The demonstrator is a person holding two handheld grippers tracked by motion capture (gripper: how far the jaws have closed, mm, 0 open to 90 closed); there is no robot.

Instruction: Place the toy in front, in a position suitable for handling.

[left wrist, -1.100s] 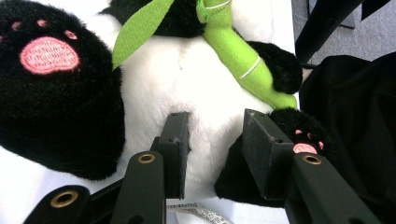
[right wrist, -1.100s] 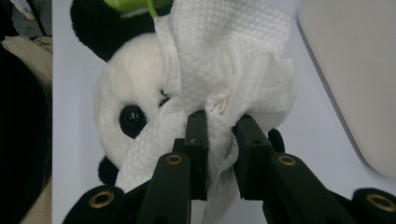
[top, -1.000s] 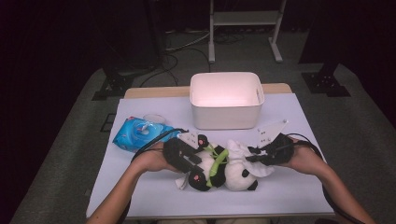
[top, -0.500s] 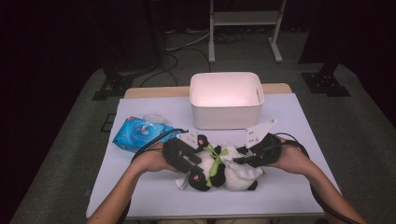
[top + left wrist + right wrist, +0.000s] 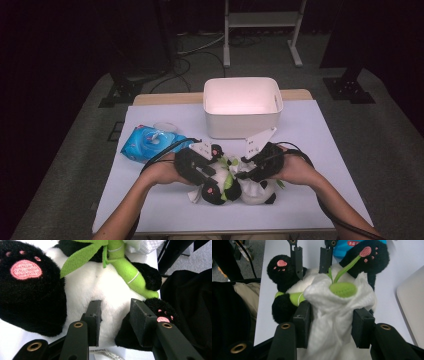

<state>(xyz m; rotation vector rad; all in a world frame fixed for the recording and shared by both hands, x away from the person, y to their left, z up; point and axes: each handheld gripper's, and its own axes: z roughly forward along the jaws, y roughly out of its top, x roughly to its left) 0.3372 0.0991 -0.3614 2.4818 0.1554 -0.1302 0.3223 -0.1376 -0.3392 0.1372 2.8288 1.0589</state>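
On white table top (image 5: 150, 200), dark room, grey carpet (image 5: 60, 165), metal stand (image 5: 260, 20) behind

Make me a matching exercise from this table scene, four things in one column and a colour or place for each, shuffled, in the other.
Things:
1. toy panda
2. storage bin
3. wet wipes pack
4. cloth

Descriptions:
A. blue, lying left of the toy
B. white, between the right gripper's jaws
C. black and white, with a green bamboo stalk
D. pale, open-topped, at the far side of the table

Pairs: 1-C, 2-D, 3-A, 4-B
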